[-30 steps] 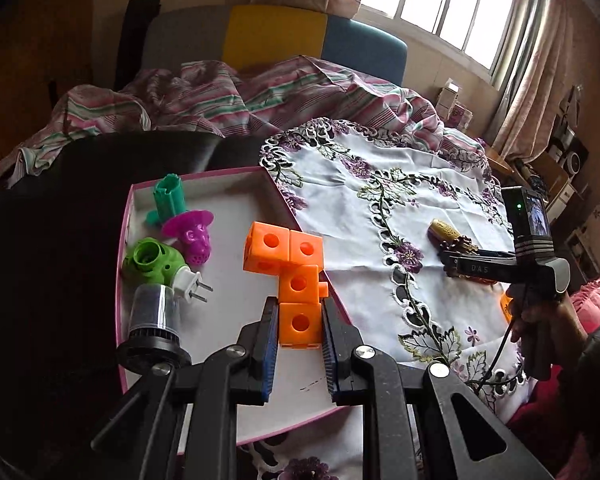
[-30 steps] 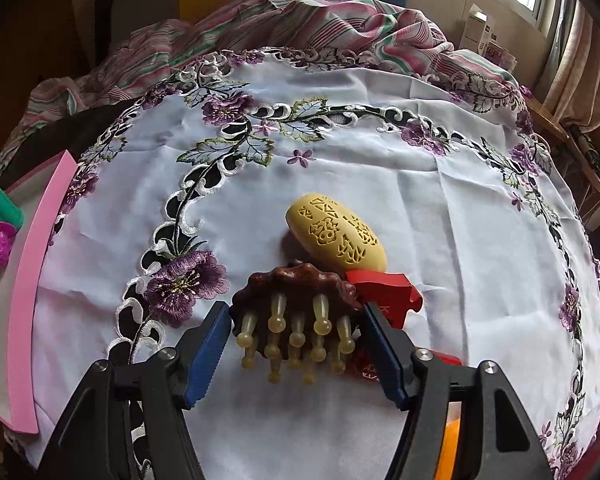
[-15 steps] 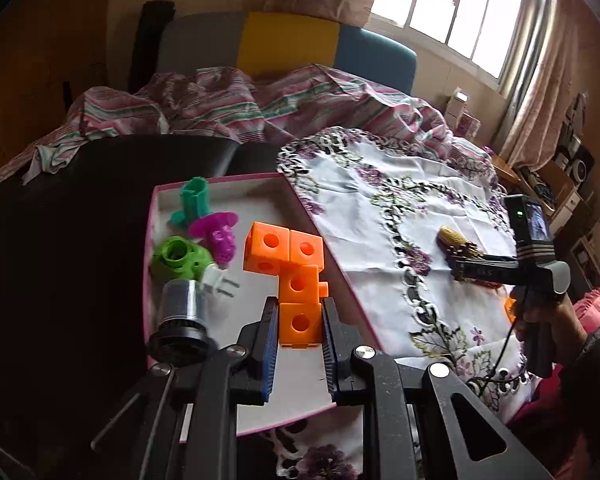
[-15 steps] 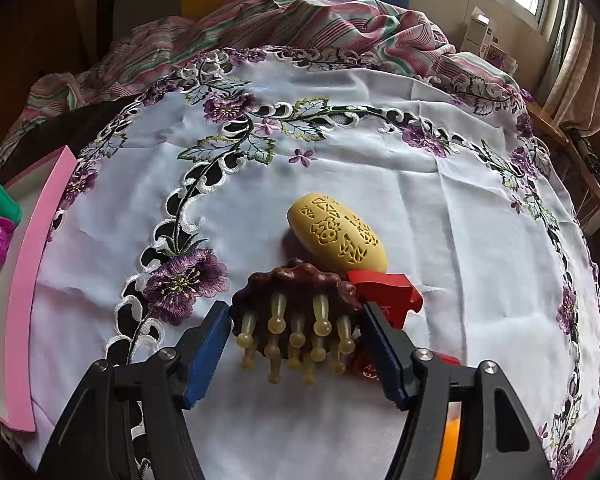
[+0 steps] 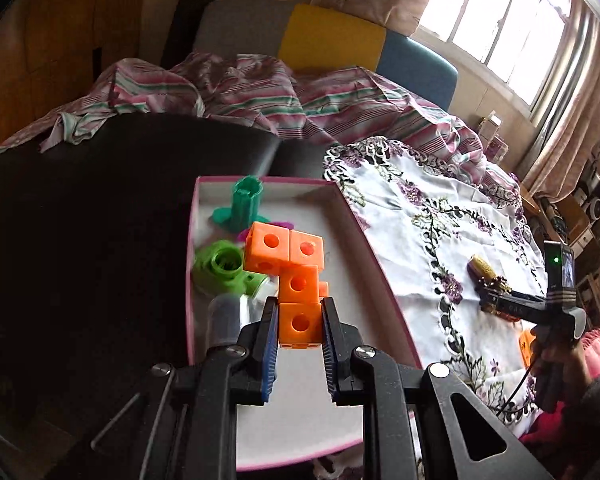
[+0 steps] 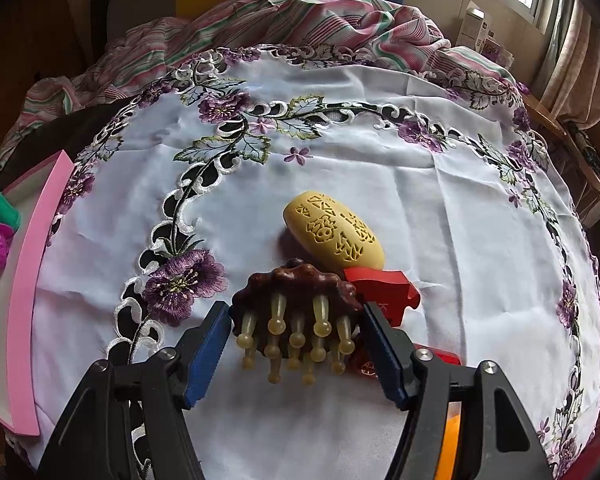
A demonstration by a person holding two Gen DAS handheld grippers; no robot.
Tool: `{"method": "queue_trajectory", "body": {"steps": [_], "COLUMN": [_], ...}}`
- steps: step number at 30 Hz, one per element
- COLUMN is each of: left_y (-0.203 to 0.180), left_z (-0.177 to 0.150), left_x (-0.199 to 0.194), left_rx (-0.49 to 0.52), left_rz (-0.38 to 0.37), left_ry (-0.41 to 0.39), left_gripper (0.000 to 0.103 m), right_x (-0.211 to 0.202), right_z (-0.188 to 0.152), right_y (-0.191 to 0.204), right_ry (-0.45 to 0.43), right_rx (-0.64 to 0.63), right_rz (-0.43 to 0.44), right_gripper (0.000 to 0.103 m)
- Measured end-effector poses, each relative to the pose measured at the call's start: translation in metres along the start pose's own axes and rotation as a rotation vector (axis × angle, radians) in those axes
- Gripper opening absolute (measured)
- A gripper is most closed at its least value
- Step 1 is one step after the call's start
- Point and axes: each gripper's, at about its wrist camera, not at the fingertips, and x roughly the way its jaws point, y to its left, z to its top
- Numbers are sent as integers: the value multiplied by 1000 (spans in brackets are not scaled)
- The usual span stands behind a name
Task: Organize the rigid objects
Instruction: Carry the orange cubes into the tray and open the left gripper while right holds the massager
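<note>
My left gripper (image 5: 300, 312) is shut on the bottom cube of an orange chain of linked cubes (image 5: 298, 280), held over a white tray with a pink rim (image 5: 340, 208). In the tray lie a teal piece (image 5: 245, 200), a green piece (image 5: 220, 266) and a silver-and-black cylinder (image 5: 224, 316). My right gripper (image 6: 296, 308) is shut on a brown massager with pale pegs (image 6: 300, 304), low over the embroidered white cloth (image 6: 340, 140). Just beyond it lie a yellow carved oval (image 6: 334, 232) and a red piece (image 6: 384, 286).
The tray's pink rim (image 6: 28, 280) lies at the cloth's left edge. A striped blanket (image 5: 260, 96) is bunched behind the cloth, with a chair back beyond it. A dark surface (image 5: 80, 220) spreads left of the tray. Something orange (image 6: 450, 440) shows under my right gripper.
My left gripper has carried the orange cubes leftward over the tray, and they now cover the purple piece. My right gripper and the massager have not moved.
</note>
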Motion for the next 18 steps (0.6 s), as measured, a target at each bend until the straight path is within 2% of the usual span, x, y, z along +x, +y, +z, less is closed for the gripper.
{"method": "queue_trajectory", "body": {"steps": [10, 16, 18], "left_y": [-37, -48, -50], "left_z": [34, 56, 61], "left_x": [66, 105, 119], "left_rx": [93, 92, 87], "left_rz": [-9, -24, 1], "left_ry": [39, 75, 83], "left_gripper": [20, 20, 20], "right_x": [1, 1, 1], "right_z": [0, 0, 0], "right_y": [1, 1, 1], "right_ry": [0, 1, 2], "right_rx": [-10, -6, -6], "right_rz": [-8, -5, -3], "right_gripper": [67, 67, 67]}}
